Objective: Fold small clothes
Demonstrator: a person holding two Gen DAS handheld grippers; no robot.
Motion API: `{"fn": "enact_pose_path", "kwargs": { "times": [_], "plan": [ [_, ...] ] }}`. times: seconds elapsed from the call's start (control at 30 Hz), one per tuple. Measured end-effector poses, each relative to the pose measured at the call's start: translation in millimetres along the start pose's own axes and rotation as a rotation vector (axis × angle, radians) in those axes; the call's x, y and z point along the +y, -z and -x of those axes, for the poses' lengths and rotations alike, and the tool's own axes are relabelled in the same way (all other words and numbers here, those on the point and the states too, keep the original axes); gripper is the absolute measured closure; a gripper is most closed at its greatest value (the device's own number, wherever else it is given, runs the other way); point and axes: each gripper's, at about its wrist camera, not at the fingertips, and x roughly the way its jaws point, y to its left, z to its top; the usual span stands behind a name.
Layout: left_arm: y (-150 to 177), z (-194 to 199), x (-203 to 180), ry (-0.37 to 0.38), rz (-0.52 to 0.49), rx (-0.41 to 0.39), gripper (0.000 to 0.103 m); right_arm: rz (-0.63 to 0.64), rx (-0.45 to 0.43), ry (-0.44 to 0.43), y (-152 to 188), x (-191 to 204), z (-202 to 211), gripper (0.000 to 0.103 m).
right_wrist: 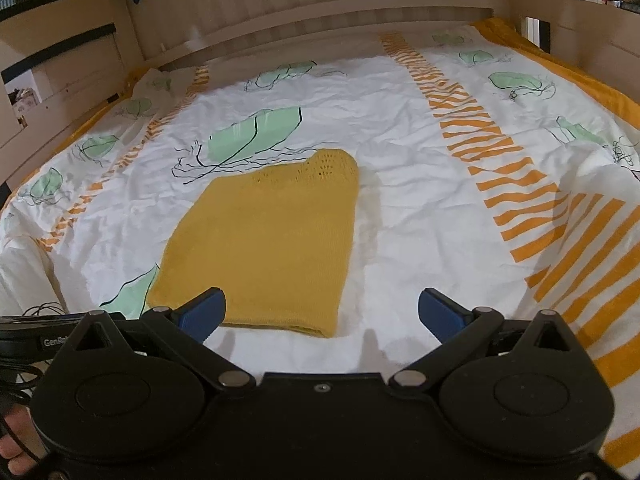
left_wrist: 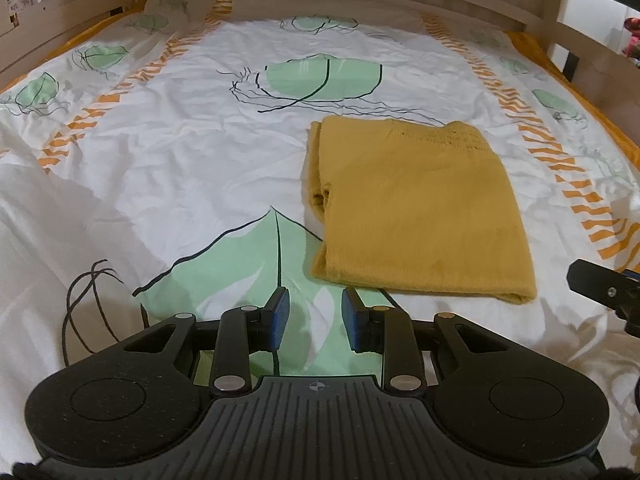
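A mustard-yellow knitted garment point(left_wrist: 416, 208) lies folded into a flat rectangle on the bed, also in the right wrist view point(right_wrist: 264, 240). My left gripper point(left_wrist: 314, 312) hovers just short of the garment's near left corner, its blue pads apart by a narrow gap with only the sheet showing between them. My right gripper point(right_wrist: 320, 312) stands wide open at the garment's near edge, nothing between its fingers; its left fingertip point(right_wrist: 204, 312) overlaps the garment's near hem in view. The right gripper's tip shows at the right edge of the left wrist view point(left_wrist: 604, 284).
The bed carries a white cover point(left_wrist: 180, 152) with green leaf prints and orange striped bands. A wooden bed frame point(right_wrist: 320, 8) rises behind and at both sides. A crumpled white cloth point(left_wrist: 168, 2) lies at the far left corner. A person's fingers point(right_wrist: 16, 448) show at lower left.
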Motion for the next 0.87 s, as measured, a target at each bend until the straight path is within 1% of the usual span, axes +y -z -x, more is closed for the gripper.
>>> {"fn": "enact_pose_path", "kwargs": {
  "times": [0.27, 0.37, 0.87],
  "plan": [
    [3, 0, 7, 0.006, 0.016, 0.027, 0.075, 0.006, 0.019, 0.009, 1, 1, -5, 0.001],
    [3, -2, 12, 0.02, 0.034, 0.036, 0.075, 0.003, 0.022, 0.01, 1, 1, -6, 0.001],
    [-1, -21, 19, 0.044, 0.06, 0.086, 0.075, -0.015, 0.063, 0.008, -1, 2, -24, 0.001]
  ]
}}
